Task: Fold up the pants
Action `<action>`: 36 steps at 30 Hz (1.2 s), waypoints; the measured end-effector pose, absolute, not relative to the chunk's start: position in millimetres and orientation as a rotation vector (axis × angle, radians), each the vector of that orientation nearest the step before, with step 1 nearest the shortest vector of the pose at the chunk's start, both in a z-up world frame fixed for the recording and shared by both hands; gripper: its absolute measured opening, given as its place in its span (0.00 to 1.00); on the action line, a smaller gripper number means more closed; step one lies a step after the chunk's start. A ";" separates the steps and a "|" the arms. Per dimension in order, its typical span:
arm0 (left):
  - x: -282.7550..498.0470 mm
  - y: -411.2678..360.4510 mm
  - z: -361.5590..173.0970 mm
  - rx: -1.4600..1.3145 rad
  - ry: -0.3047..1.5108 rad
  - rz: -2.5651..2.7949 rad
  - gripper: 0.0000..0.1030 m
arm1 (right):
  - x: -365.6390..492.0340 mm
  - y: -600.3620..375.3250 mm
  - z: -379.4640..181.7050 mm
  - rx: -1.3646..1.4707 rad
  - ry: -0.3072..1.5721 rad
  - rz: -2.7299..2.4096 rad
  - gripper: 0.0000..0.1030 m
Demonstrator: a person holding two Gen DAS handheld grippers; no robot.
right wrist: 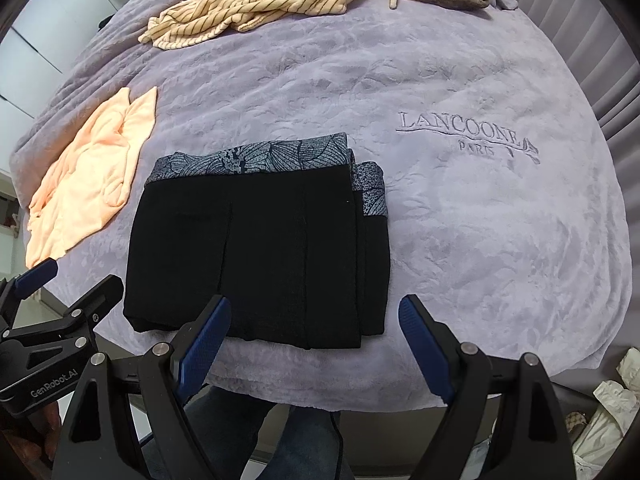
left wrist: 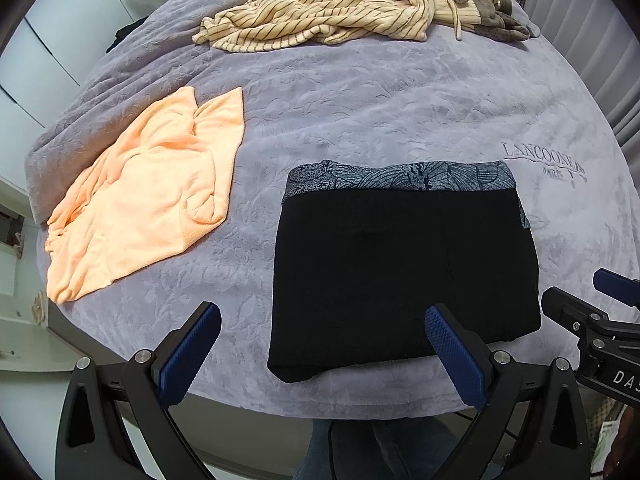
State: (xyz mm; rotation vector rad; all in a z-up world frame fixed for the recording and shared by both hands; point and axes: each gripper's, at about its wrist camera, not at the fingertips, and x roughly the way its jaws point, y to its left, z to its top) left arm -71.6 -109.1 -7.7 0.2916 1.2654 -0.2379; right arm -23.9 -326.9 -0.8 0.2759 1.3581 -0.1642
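The black pants [left wrist: 404,264] with a grey leaf-patterned waistband lie folded into a compact rectangle near the front edge of the bed; they also show in the right wrist view [right wrist: 256,256]. My left gripper [left wrist: 322,312] is open and empty, held just in front of the pants' near edge. My right gripper [right wrist: 314,304] is open and empty, also hovering at the near edge of the pants. The right gripper shows at the right edge of the left wrist view [left wrist: 600,312], and the left gripper shows at the left edge of the right wrist view [right wrist: 48,300].
A lavender embossed blanket [left wrist: 380,104] with an embroidered logo [right wrist: 466,136] covers the bed. An orange garment [left wrist: 152,200] lies at the left. A cream striped garment [left wrist: 332,8] with a drawstring lies crumpled at the far side. The bed's front edge is just below the grippers.
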 end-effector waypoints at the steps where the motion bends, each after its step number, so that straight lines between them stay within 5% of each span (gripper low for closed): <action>1: -71.9 -108.5 -7.1 0.291 1.264 -0.237 0.99 | -23.7 -326.5 -1.0 0.272 1.361 -0.165 0.86; 36: -87.1 -114.8 -2.0 0.301 1.259 -0.224 0.99 | -33.7 -324.4 -0.2 0.258 1.362 -0.155 0.86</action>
